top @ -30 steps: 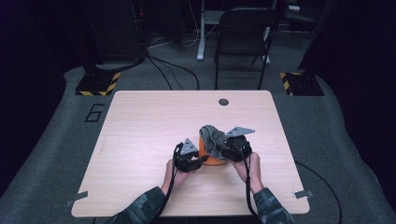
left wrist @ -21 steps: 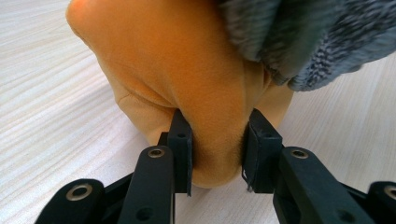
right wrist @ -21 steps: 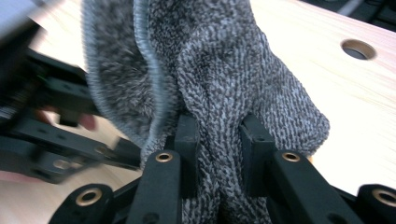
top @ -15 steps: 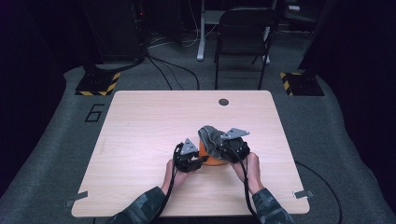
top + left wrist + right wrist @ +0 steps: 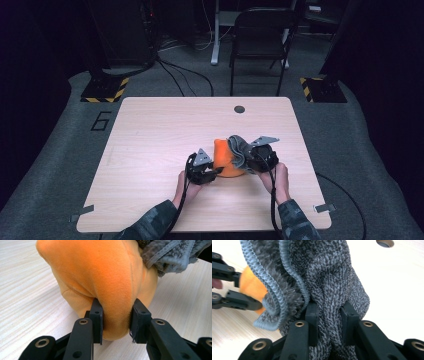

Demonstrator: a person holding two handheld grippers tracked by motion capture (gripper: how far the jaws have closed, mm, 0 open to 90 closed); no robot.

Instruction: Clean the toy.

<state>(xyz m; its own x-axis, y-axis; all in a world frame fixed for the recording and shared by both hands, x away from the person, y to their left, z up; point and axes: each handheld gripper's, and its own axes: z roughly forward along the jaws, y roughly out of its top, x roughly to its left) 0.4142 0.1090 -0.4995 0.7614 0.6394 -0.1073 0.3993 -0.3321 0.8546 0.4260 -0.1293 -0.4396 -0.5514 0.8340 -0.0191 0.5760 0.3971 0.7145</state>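
my left gripper pinches soft orange fleece cloth | my right gripper clamps grey knitted fabric | both bunched together on light wooden table, near front edge

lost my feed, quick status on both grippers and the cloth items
Left gripper shut on orange fleece piece. Right gripper shut on grey knit piece. Pieces touching. Table otherwise bare.

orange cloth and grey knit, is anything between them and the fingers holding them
Nothing visible does. The left gripper has its fingers pressed straight onto a fold of the orange cloth, and the right gripper is clamped directly on the grey knit, which lies against the orange cloth above the table.
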